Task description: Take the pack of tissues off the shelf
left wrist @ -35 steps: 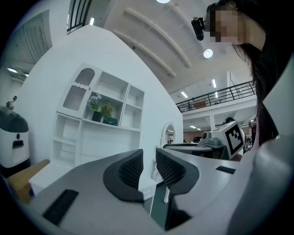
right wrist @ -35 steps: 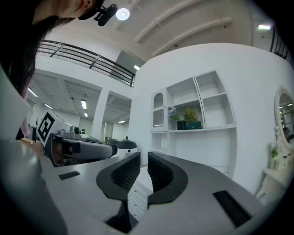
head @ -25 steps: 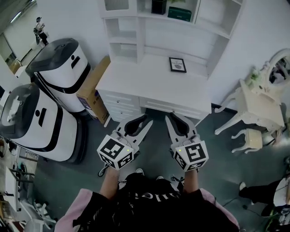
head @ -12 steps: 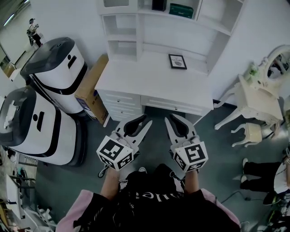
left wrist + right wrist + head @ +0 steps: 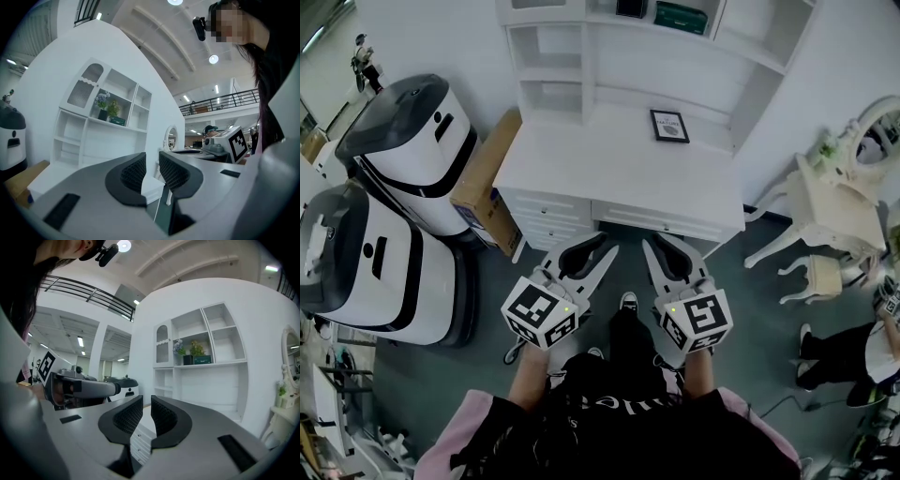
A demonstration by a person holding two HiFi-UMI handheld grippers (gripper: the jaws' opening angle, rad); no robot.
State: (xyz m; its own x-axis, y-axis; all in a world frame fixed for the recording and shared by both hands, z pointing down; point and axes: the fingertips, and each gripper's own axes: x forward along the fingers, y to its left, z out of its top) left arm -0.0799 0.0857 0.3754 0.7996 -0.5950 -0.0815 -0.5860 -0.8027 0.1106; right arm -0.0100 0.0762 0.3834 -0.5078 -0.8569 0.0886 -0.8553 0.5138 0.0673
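The pack of tissues [image 5: 682, 17] is a dark green pack on the upper shelf of the white desk hutch [image 5: 581, 70], beside a black pot [image 5: 630, 7]. It also shows far off as the green pack [image 5: 117, 121] in the left gripper view and as the green pack [image 5: 203, 360] in the right gripper view. My left gripper [image 5: 603, 253] and right gripper [image 5: 653, 247] are held side by side in front of the desk, well short of the shelf. Both are shut with nothing between the jaws, as the left gripper [image 5: 152, 157] and right gripper [image 5: 146, 401] show.
A framed picture [image 5: 669, 126] stands on the white desk top [image 5: 609, 173]. Two large white-and-black machines [image 5: 412, 141] and a cardboard box [image 5: 487, 183] stand left. A white vanity table [image 5: 839, 202] with a stool [image 5: 820, 278] stands right, with a person [image 5: 862, 352] nearby.
The view has drawn a little nearer the desk, and the person's foot has stepped forward between the grippers. Both grippers keep their place and stay shut.
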